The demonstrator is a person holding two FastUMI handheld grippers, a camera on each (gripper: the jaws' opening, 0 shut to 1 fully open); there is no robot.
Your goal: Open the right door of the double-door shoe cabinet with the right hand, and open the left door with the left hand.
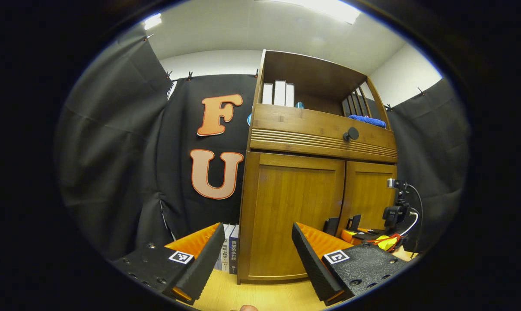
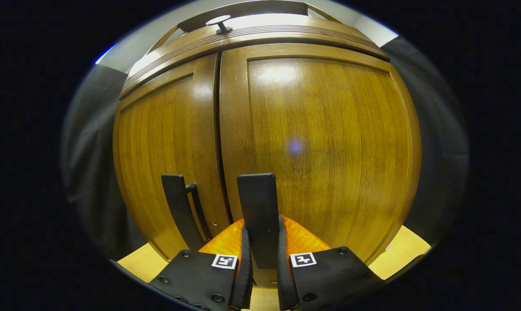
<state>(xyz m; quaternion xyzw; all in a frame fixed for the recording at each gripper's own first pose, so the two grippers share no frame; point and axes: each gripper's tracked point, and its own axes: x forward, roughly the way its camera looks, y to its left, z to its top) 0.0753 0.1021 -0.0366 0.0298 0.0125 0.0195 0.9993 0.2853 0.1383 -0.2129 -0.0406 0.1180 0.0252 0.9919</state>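
The right gripper [image 2: 260,276] is closed on the right door's handle [image 2: 257,207], a flat upright bar; both fingers press its lower end from either side. The handle's long axis runs vertically, straight up from between the fingers, and it sits at the inner edge of the right door [image 2: 321,142], just beside the seam where the two doors meet. Both doors look shut, flush with each other. The left door's handle [image 2: 179,207] stands just across the seam, parallel to the gripped one and untouched.

In the left gripper view, the left gripper [image 1: 258,259] is spread wide and holds nothing. It hangs well back from the cabinet [image 1: 260,129], facing the left door [image 1: 293,216]. The two handles [image 1: 331,225] lie ahead and to its right, and the right gripper shows near them.

Judging from this, the right door comes first: its hinge must be on the outer edge, so the pull should swing the handle outward, away from the seam. The left gripper then has to travel forward and rightward to its own handle.
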